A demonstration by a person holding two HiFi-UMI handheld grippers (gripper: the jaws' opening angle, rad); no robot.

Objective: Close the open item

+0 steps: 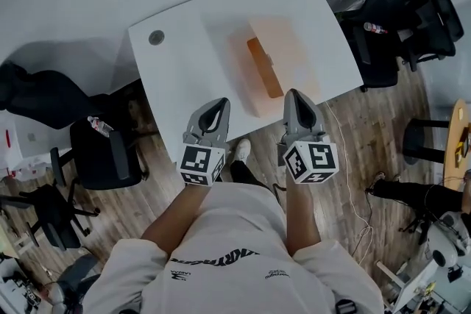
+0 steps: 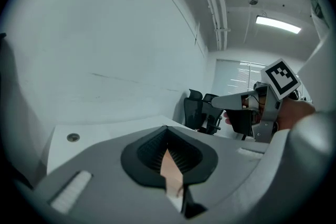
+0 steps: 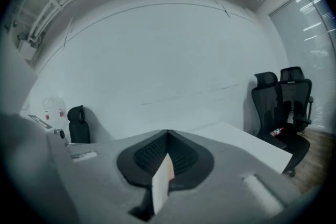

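A pale peach box (image 1: pixel 283 40) with an orange part (image 1: pixel 263 68) standing up in its middle lies open on the white table (image 1: pixel 184 55). Both grippers hover over the table's near edge, just short of the box. My left gripper (image 1: pixel 217 105) is at the box's near left corner and my right gripper (image 1: pixel 294 95) at its near right corner. In the left gripper view the left gripper (image 2: pixel 168 131) is shut with nothing held, and the right gripper (image 2: pixel 247 107) shows beside it. The right gripper (image 3: pixel 168 135) is likewise shut and empty.
Black office chairs (image 1: pixel 401 18) stand off the table's right end, another chair (image 1: pixel 103 154) and a black bag (image 1: pixel 40 95) off its left. A round cable grommet (image 1: pixel 156 37) sits in the table's far left corner. The person's shoe (image 1: pixel 240 150) is under the near edge.
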